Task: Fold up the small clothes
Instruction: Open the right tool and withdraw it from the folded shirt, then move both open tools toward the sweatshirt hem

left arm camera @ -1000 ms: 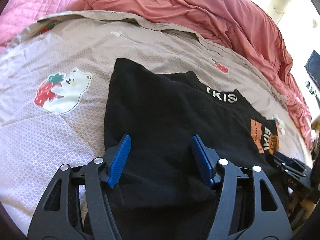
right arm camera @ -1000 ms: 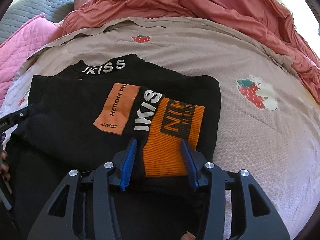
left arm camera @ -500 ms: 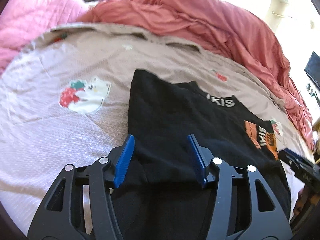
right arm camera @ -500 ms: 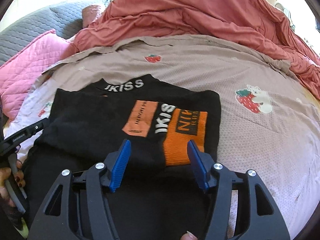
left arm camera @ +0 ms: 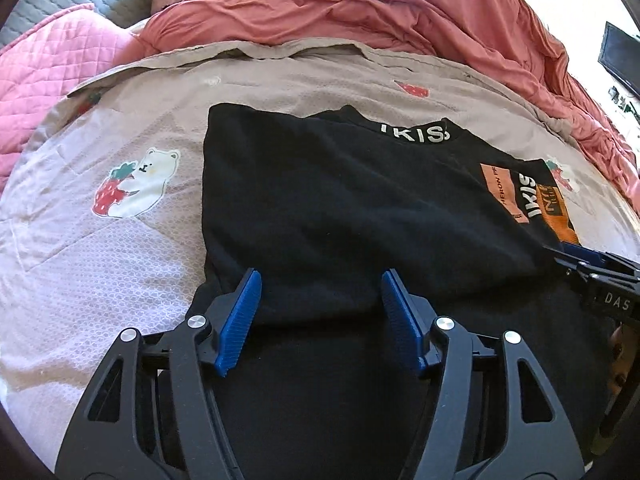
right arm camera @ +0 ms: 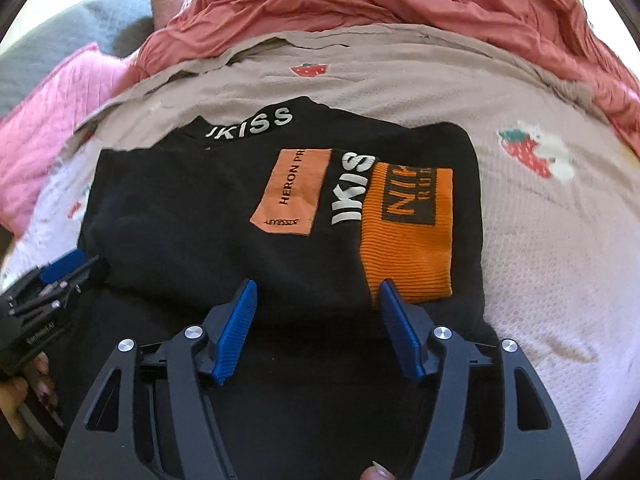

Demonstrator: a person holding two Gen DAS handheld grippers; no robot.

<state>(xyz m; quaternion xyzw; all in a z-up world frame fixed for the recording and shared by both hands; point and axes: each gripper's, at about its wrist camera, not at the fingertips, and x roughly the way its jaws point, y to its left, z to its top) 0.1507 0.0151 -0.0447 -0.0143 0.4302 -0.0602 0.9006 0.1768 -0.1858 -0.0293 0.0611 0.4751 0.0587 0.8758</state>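
A black sweater (left arm camera: 340,208) with white "IKISS" lettering on its collar lies on the bed, both sleeves folded in over its body. Its orange cuff (right arm camera: 408,236) and an orange patch (right arm camera: 292,192) show in the right wrist view. My left gripper (left arm camera: 320,284) is open and empty, hovering over the sweater's lower left part. My right gripper (right arm camera: 318,292) is open and empty over the lower right part, near the orange cuff; it also shows at the right edge of the left wrist view (left arm camera: 592,268). The left gripper shows at the left of the right wrist view (right arm camera: 52,280).
The sweater lies on a beige sheet (left arm camera: 120,248) printed with bears and strawberries. A rumpled red duvet (left arm camera: 360,4) is piled at the back. A pink quilted pillow (left arm camera: 48,64) lies at the back left. A dark screen (left arm camera: 620,56) stands at far right.
Both grippers have drawn back towards the sweater's lower edge and lifted, so more of the garment shows. The right jaws have opened wider. The sweater itself has not moved.
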